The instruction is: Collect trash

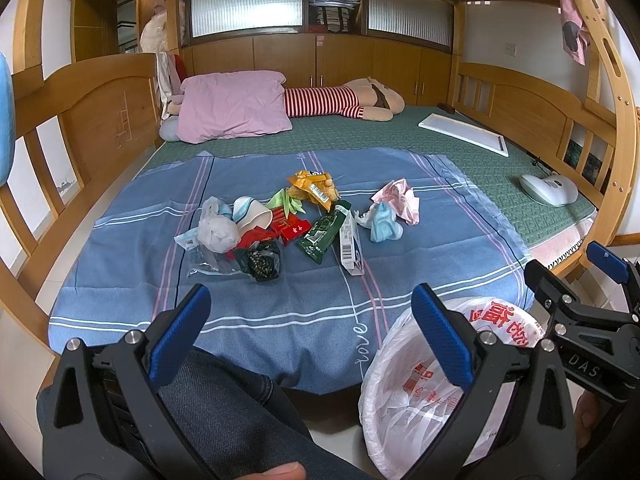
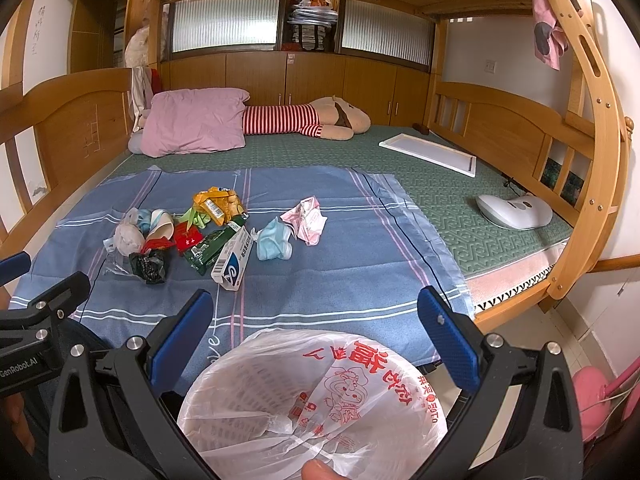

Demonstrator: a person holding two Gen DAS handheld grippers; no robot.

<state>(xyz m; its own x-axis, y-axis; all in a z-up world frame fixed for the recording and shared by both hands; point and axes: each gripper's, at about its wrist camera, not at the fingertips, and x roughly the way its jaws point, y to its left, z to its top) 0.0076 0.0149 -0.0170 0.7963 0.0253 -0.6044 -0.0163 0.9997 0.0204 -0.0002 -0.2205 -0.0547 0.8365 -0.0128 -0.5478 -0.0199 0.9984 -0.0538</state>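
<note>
1. Crumpled wrappers, a flattened white cardboard box (image 2: 233, 261) and a balled blue face mask (image 2: 273, 243) lie on the blue plaid bedsheet (image 2: 340, 272).
2. The thin white plastic-lined bin (image 2: 312, 404) stands beside the bed.
3. The left gripper (image 1: 310, 308) and the right gripper (image 2: 316, 312) both gape, holding nothing.

Varnished wood bed frame (image 1: 100, 120), matt blue cloth sheet (image 1: 280, 304), crinkly translucent plastic bin liner (image 2: 312, 400) at lower centre, glossy foil wrappers (image 1: 320, 236).
</note>
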